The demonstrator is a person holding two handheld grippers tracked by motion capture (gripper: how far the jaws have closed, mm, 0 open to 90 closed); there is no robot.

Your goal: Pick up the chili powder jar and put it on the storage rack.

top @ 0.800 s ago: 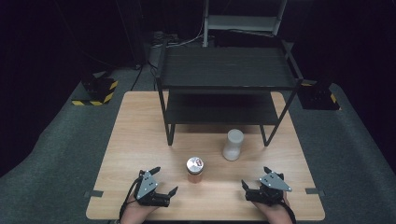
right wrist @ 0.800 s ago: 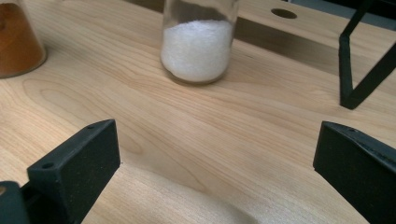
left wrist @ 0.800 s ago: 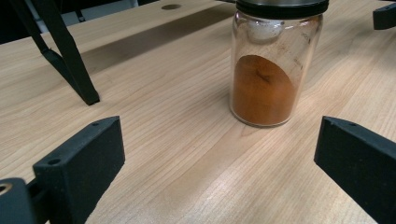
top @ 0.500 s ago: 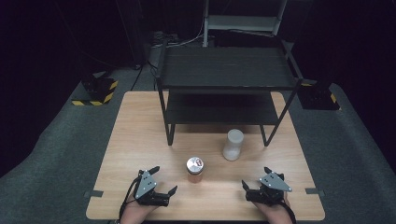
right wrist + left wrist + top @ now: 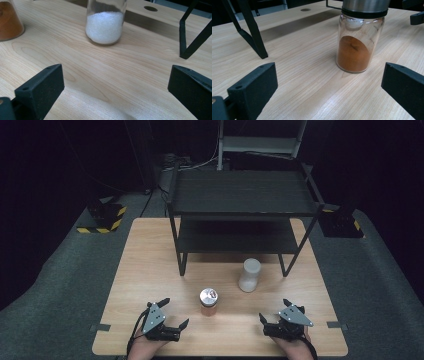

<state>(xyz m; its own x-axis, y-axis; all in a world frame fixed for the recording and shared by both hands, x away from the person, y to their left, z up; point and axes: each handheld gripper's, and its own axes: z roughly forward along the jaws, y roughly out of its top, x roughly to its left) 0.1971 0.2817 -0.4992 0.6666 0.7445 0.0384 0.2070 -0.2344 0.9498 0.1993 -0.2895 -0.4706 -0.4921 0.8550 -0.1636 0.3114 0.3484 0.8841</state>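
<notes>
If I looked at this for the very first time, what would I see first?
Probably the two jars standing in the middle of the wooden table: a jar of orange powder with a shiny lid, and a jar of white grains to its right, farther back. Behind them stands a black two-level shelf. Near the front edge, the left gripper and right gripper wait, open.

Glass spice jar, metal lid, orange powder, upright mid-table. Jar of white granules upright, near, farther back.

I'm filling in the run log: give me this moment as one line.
left gripper: jaws open, empty | right gripper: jaws open, empty | orange-powder jar: upright, untouched | white-powder jar: upright, near rack
</notes>
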